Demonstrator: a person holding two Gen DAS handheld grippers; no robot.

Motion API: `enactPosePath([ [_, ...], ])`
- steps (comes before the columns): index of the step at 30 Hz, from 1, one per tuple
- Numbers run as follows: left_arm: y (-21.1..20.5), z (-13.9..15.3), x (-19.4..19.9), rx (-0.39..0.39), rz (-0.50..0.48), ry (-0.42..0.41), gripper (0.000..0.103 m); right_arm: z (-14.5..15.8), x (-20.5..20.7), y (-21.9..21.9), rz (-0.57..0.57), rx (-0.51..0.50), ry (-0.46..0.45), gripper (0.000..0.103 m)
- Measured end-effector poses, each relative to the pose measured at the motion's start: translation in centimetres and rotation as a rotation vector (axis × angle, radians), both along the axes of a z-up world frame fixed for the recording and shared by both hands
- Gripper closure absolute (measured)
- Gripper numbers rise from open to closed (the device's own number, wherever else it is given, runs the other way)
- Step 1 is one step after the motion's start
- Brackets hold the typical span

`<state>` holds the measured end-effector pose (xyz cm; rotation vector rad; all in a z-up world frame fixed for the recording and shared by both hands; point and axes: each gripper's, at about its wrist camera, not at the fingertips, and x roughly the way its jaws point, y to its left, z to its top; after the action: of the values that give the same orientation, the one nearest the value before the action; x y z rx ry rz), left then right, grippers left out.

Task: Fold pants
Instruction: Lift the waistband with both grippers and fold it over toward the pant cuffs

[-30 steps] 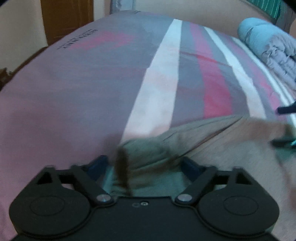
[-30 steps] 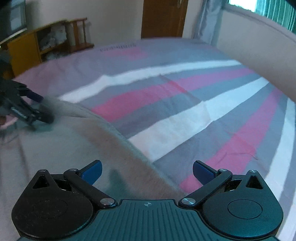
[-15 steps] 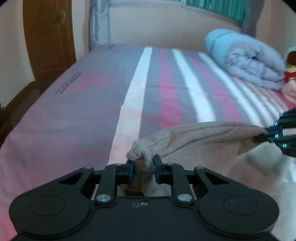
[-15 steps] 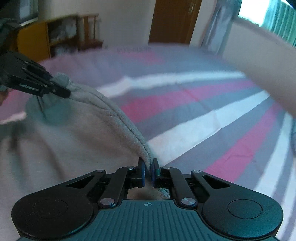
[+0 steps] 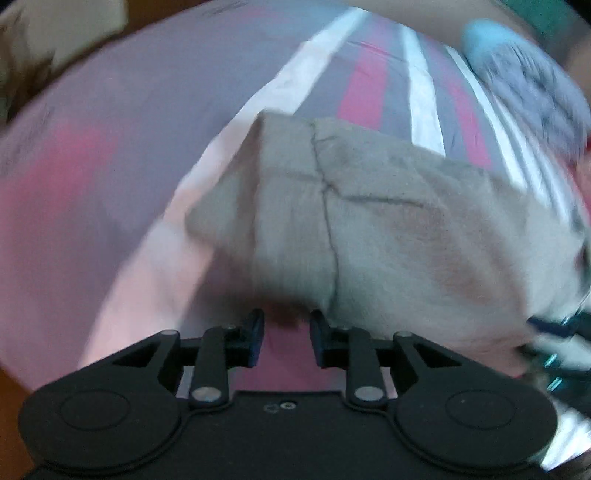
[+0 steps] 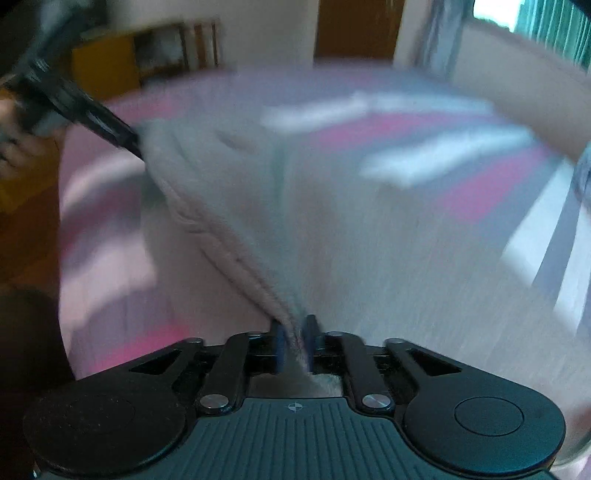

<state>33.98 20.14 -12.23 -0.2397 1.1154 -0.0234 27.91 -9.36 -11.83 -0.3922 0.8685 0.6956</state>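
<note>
The tan-grey pants [image 5: 369,221] lie on the striped bed, a hemmed edge with a seam facing the left wrist camera. My left gripper [image 5: 286,339] is partly open just in front of the pants, with pink bedsheet showing between its pads and no cloth in them. My right gripper [image 6: 295,343] is shut on the pants' thick edge [image 6: 229,251], which runs up and left to the left gripper [image 6: 92,118] in the right wrist view. The right gripper also shows at the far right of the left wrist view [image 5: 554,332]. Both views are motion-blurred.
The bed sheet [image 5: 110,166] has pink, grey and white stripes. A rolled blue-grey blanket [image 5: 517,74] lies at the far right. A wooden shelf [image 6: 147,66] and a brown door [image 6: 358,29] stand beyond the bed. The bed's left edge is close by.
Both grippers swung the pants over and down toward the bed. My left gripper, shut on a bunched corner half a second ago, has opened and let it go. The right stays shut.
</note>
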Motion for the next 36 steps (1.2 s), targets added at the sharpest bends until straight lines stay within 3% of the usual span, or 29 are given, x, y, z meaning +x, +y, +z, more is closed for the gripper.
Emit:
enactPosePath([
  [2, 0.7, 0.6, -0.5, -0.086, 0.070, 0.003, 0.071, 0.9, -0.4, -0.2, -0.035, 0.018, -0.016, 0.060],
  [4, 1.2, 0.8, -0.5, -0.170, 0.133, 0.012, 0.052, 2.4, -0.6, -1.4, -0.076, 0.106, 0.021, 0.054],
  [6, 1.4, 0.6, -0.2, -0.234, 0.183, 0.018, 0.041, 3.2, -0.2, -3.0, -0.157, 0.169, 0.083, 0.050],
  [9, 1.0, 0.1, 0.8, -0.242, 0.210, 0.010, 0.041, 2.6, 1.0, -5.1, -0.305, 0.246, 0.241, 0.050],
  [11, 0.7, -0.5, 1.9, -0.236, 0.227, 0.009, 0.045, 2.1, 1.2, -6.8, -0.410, 0.302, 0.350, 0.050],
  [13, 0.5, -0.8, 1.9, -0.273, 0.241, 0.020, 0.063, 1.6, 1.9, -8.3, -0.509, 0.385, 0.445, 0.051],
  [14, 0.3, -0.9, 2.1, -0.276, 0.245, 0.020, 0.067, 1.4, 1.6, -9.1, -0.561, 0.417, 0.475, 0.051],
  [16, 0.0, -0.8, 2.0, -0.257, 0.246, 0.001, 0.082, 1.3, 2.2, -9.9, -0.630, 0.449, 0.505, 0.051],
  [22, -0.8, 0.9, 1.4, -0.223, 0.215, -0.107, 0.092, 0.4, 4.2, -10.3, -0.789, 0.533, 0.522, 0.055],
  [24, -0.8, 1.5, 1.6, -0.224, 0.208, -0.128, 0.092, -0.2, 4.8, -9.9, -0.841, 0.538, 0.542, 0.072],
  [25, -0.7, 1.7, 1.8, -0.223, 0.198, -0.133, 0.093, -0.7, 4.9, -10.0, -0.878, 0.558, 0.558, 0.088],
  [27, -0.5, 2.0, 2.3, -0.212, 0.182, -0.138, 0.093, -1.2, 4.6, -10.5, -0.951, 0.629, 0.565, 0.098],
  [29, 0.3, 2.7, 2.9, -0.183, 0.178, -0.159, 0.093, -0.1, 3.9, -10.1, -0.938, 0.649, 0.489, 0.099],
  [32, 2.2, 3.5, 3.6, -0.168, 0.191, -0.190, 0.093, 3.6, 3.0, -8.2, -0.830, 0.684, 0.372, 0.099],
  [34, 2.9, 2.8, 3.8, -0.162, 0.185, -0.160, 0.093, 5.0, 2.5, -7.4, -0.799, 0.720, 0.364, 0.099],
  [36, 2.6, 0.9, 3.5, -0.116, 0.156, -0.097, 0.090, 5.2, 2.0, -6.1, -0.755, 0.678, 0.329, 0.099],
])
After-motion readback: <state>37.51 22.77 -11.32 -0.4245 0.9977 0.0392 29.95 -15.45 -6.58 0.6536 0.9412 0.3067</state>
